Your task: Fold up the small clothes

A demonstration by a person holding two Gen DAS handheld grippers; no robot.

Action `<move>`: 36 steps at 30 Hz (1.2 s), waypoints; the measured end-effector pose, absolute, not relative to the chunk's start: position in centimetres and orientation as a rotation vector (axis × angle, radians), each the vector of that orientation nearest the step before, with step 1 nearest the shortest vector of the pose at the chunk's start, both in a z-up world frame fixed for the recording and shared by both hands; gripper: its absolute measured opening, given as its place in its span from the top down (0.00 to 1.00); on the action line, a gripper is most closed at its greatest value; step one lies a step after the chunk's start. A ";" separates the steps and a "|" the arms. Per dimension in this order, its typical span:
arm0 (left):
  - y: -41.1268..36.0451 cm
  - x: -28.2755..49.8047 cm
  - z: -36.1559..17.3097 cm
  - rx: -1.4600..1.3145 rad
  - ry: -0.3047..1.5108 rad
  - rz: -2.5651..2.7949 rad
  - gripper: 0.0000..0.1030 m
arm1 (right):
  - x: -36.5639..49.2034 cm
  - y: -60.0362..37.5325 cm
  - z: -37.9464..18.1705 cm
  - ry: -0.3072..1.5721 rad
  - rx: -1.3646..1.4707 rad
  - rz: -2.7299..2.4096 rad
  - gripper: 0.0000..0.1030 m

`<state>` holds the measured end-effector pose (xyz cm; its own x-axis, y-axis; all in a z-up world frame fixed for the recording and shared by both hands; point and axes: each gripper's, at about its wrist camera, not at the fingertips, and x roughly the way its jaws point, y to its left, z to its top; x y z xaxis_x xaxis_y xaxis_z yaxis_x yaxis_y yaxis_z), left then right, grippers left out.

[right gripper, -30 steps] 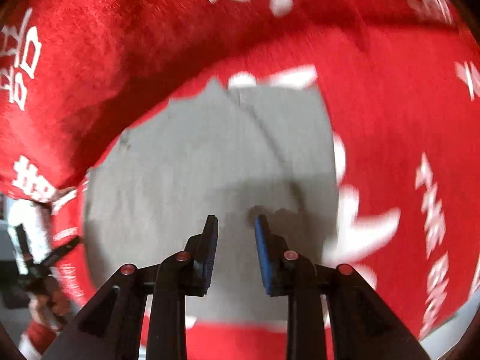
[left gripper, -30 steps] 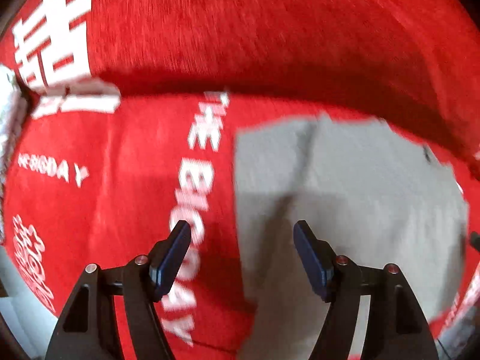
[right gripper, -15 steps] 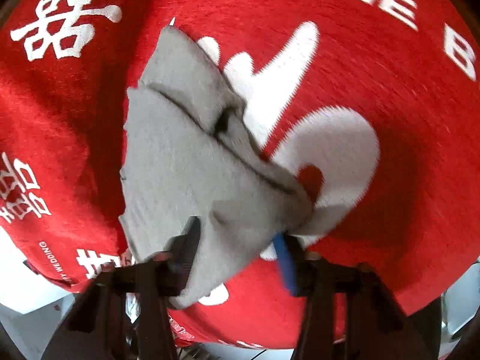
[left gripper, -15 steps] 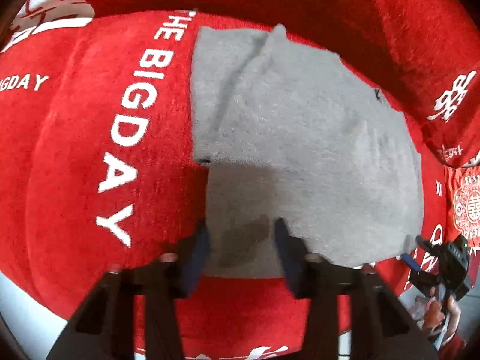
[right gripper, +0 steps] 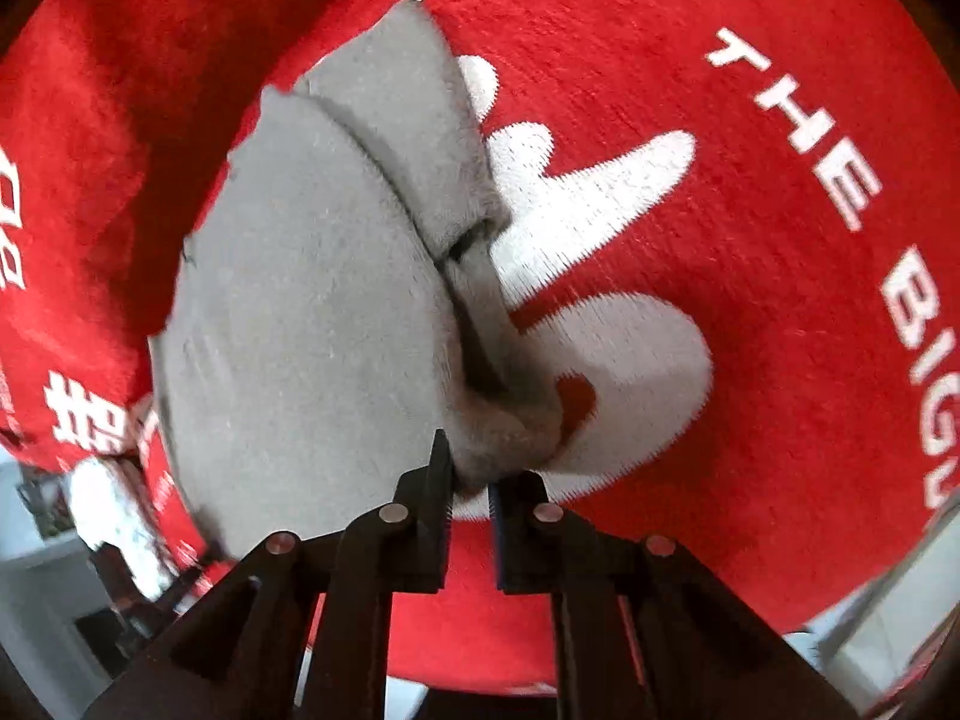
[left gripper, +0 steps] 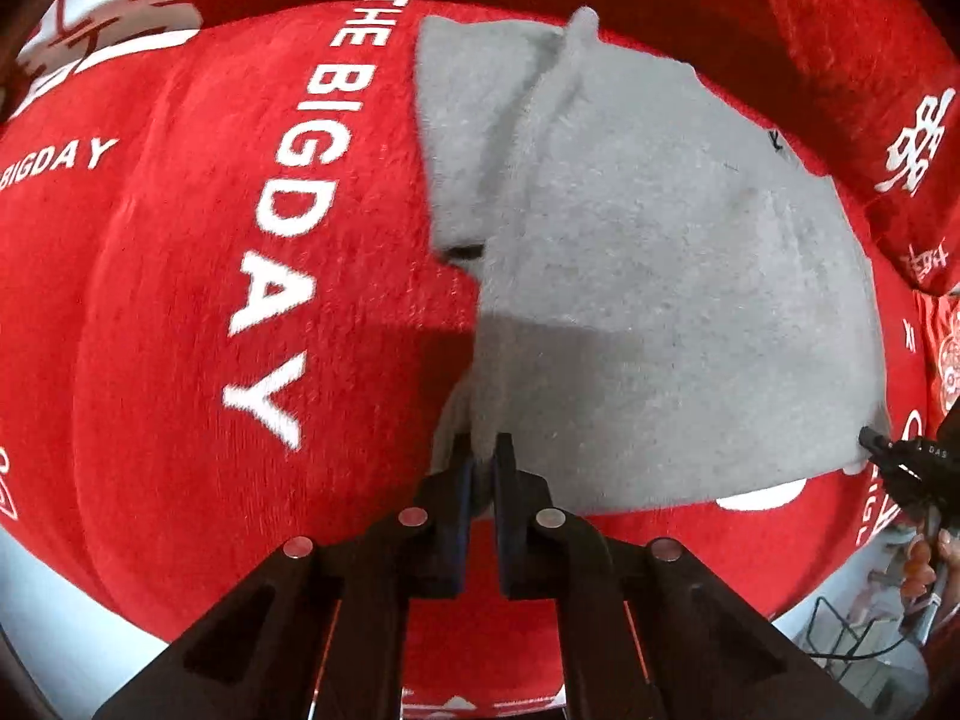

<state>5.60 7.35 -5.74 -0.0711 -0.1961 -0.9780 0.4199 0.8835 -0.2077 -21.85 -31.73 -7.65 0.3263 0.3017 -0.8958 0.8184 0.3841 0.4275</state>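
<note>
A small grey fleece garment (left gripper: 648, 276) lies partly folded on red cloth, near corners lifted.

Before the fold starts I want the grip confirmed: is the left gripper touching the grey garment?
Touching. The left wrist view shows the left gripper pinched on the grey garment at its near corner.

Both views are bright and evenly lit from above, colours saturated. Strong fisheye bending curves the white lettering (left gripper: 288, 222) and darkens the corners. A soft shadow falls on the grey cloth (left gripper: 660, 276). Edges blur slightly.
</note>
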 end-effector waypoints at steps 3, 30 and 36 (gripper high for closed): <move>7.7 5.7 -4.5 0.180 1.554 -0.520 0.93 | -21.7 -31.2 -6.0 1.281 1.120 -0.444 0.89; -0.1 16.0 -5.2 0.236 1.428 -0.347 0.93 | -15.3 -38.2 -6.3 1.172 1.096 -0.452 0.95; 0.4 13.8 -3.0 0.256 1.450 -0.358 0.93 | -16.8 -37.5 -4.2 1.203 1.110 -0.441 0.94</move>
<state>13.79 0.41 -2.98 0.0822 -0.0832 -0.9931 0.3886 0.9203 -0.0449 -16.80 -37.51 -4.20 0.3577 0.2647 -0.8955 0.7804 0.4419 0.4423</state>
